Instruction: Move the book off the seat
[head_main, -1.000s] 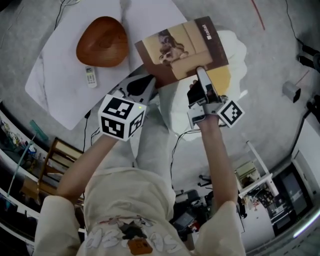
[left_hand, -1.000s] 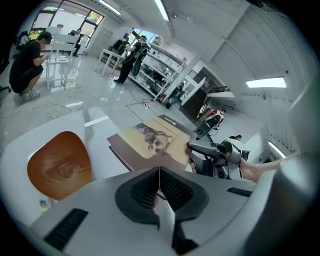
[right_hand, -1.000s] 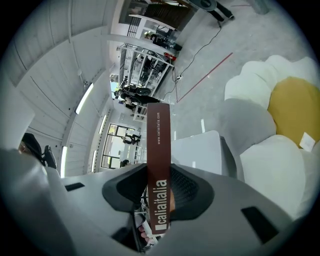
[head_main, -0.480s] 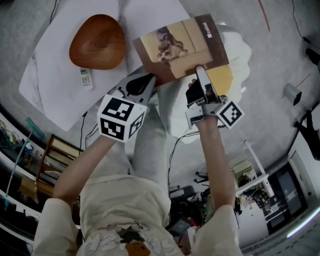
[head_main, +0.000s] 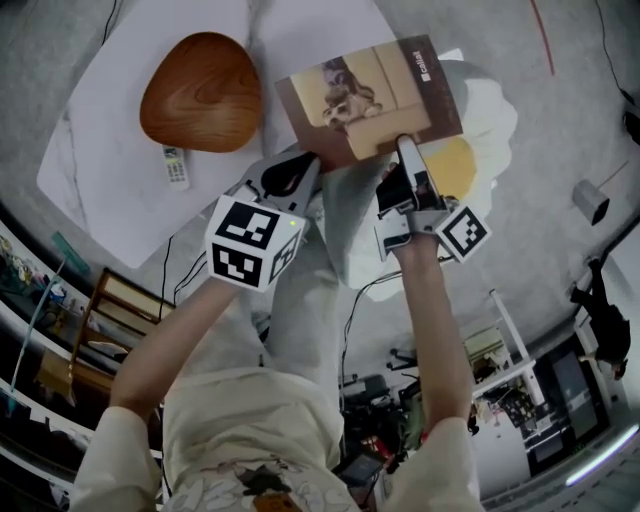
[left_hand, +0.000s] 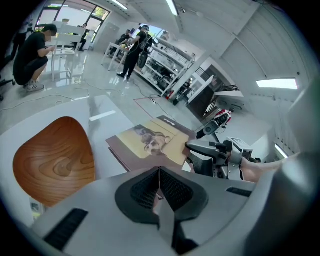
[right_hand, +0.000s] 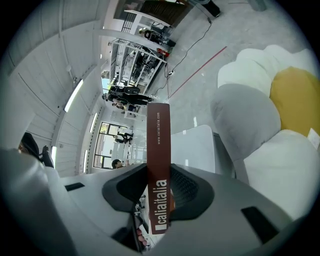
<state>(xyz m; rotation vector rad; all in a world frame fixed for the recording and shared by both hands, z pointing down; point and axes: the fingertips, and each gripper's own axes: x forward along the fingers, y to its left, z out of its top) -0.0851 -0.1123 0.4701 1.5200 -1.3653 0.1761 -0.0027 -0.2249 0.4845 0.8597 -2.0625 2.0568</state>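
The seat (head_main: 485, 110) is a white, petal-shaped cushion with a yellow middle (head_main: 455, 165), and everything else is placed from it. The book (head_main: 370, 100), brown with a tan cover picture, is clamped in the right gripper (head_main: 405, 148) by its near edge. In the head view it overlaps the seat's left lobes and juts out past them toward the white table (head_main: 100, 190) just left of the seat; whether its underside touches the cushion cannot be told. The right gripper view shows the book (right_hand: 158, 165) edge-on between the right gripper's (right_hand: 159, 200) jaws, which press on it from both sides, with the seat (right_hand: 280, 150) off to the right of the grip. The left gripper (head_main: 297, 172) hovers left of the seat, just below the book's near left corner and apart from it. In its own view the left gripper (left_hand: 159, 175) has its jaws closed together with nothing between them, and the book (left_hand: 150, 142) lies flat beyond them. Farther left of the seat, a brown wooden bowl (head_main: 200, 90) rests on the table with a small remote (head_main: 176, 167) just beside its near rim.
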